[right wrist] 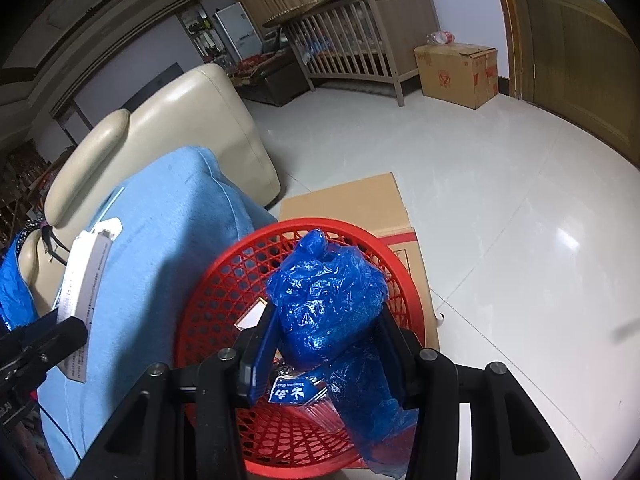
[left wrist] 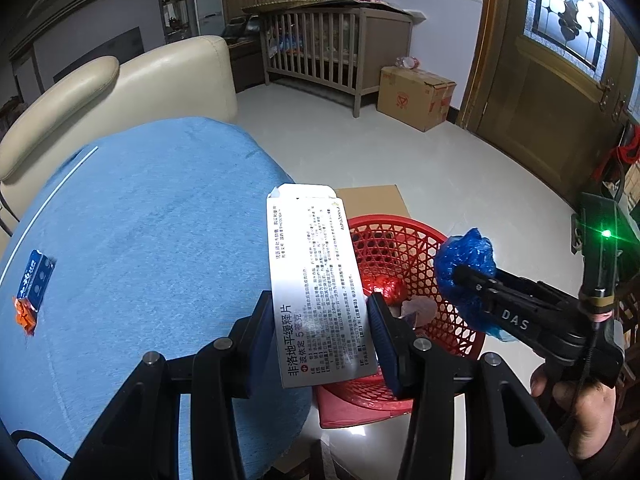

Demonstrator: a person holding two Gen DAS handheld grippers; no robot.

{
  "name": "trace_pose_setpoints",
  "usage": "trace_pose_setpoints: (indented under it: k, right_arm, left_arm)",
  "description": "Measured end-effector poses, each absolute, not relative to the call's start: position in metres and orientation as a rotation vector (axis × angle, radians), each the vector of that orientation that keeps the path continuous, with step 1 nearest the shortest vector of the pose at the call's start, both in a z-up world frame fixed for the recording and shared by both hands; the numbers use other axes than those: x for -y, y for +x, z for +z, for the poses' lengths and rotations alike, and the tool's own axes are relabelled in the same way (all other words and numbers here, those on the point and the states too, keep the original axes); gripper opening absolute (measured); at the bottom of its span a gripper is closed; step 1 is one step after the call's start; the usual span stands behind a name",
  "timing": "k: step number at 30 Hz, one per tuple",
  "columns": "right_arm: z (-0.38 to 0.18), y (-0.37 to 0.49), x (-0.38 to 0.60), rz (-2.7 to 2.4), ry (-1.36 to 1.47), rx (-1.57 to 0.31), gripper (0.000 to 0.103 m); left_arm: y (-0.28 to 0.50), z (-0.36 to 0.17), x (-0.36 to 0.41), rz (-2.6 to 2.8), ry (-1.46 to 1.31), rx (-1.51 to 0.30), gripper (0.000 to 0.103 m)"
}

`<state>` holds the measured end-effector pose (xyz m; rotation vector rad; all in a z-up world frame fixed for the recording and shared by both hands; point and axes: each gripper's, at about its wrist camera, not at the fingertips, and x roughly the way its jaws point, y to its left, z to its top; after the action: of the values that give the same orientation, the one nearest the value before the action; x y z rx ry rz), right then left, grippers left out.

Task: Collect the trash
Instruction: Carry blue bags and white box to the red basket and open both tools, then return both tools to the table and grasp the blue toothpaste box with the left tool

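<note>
A: Trash first: the white medicine carton (left wrist: 320, 284) sits clamped between the blue pads of the left tool (left wrist: 320, 320), standing up along the fingers with its open flap at the far end.

B: And the right tool (right wrist: 326, 344)?

A: Clenched on a crumpled blue plastic bag (right wrist: 328, 304). The wad bulges past the fingertips and a loose tail of it hangs down toward the tool's base.

B: Where is the basket from there?

A: The red mesh basket (right wrist: 208, 280) lies directly below the right tool, so the bag hangs over its opening. From the left tool it is just beyond and to the right of the carton. Inside it are a red foil wrapper (left wrist: 386, 288) and a small blue packet (right wrist: 290, 394) with white characters.

B: What does the basket stand on?

A: A flattened cardboard sheet (right wrist: 344, 200) on the pale tiled floor (right wrist: 500, 200).

B: Anything still lying out?

A: To the left of the left tool, on the blue cushion (left wrist: 160, 220), are a small blue packet (left wrist: 36, 276) and an orange wrapper (left wrist: 25, 314) touching it. A cream armchair (left wrist: 160, 76) rises beyond the cushion.

B: Further off?

A: A wooden crib (left wrist: 332, 48) and a cardboard box (left wrist: 416, 96) by the far wall.
</note>
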<state>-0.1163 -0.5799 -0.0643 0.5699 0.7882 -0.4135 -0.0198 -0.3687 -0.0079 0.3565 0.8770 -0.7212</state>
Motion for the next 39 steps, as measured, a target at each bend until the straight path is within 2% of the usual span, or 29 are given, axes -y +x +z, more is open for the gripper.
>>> trace_pose_setpoints:
  k: [4,5,7,10,24,27,28,29,34,39]
  right_arm:
    - [-0.073,-0.109,0.582,-0.393,0.589,-0.821,0.053]
    - [-0.075,-0.107,0.582,-0.394,0.589,-0.828,0.056]
    - [-0.079,-0.105,0.584,-0.395,0.602,-0.834,0.070]
    - [-0.077,-0.108,0.587,-0.412,0.622,-0.805,0.076]
    - [-0.011,-0.155,0.614,-0.516,0.674,-0.576,0.076]
    - [0.000,-0.159,0.619,-0.523,0.680,-0.547,0.076]
    - [0.003,-0.160,0.619,-0.524,0.680,-0.541,0.076]
    - [0.007,-0.161,0.620,-0.528,0.678,-0.533,0.076]
    - [0.017,-0.159,0.616,-0.528,0.663,-0.517,0.076]
    - [0.024,-0.150,0.605,-0.513,0.648,-0.516,0.076]
  left_arm:
    - [-0.021,-0.011,0.374,-0.727,0.368,-0.885,0.048]
    - [-0.021,-0.011,0.375,-0.729,0.370,-0.886,0.048]
    - [-0.021,-0.012,0.378,-0.731,0.374,-0.890,0.048]
    - [-0.021,-0.014,0.381,-0.731,0.381,-0.893,0.048]
    - [-0.030,-0.030,0.424,-0.792,0.449,-0.925,0.049]
    - [-0.029,-0.038,0.437,-0.800,0.475,-0.948,0.054]
    - [-0.029,-0.041,0.440,-0.798,0.488,-0.957,0.067]
    - [-0.029,-0.047,0.445,-0.794,0.523,-0.972,0.075]
    - [-0.034,-0.048,0.441,-0.810,0.562,-0.957,0.075]
    - [-0.023,-0.025,0.411,-0.795,0.504,-0.912,0.075]
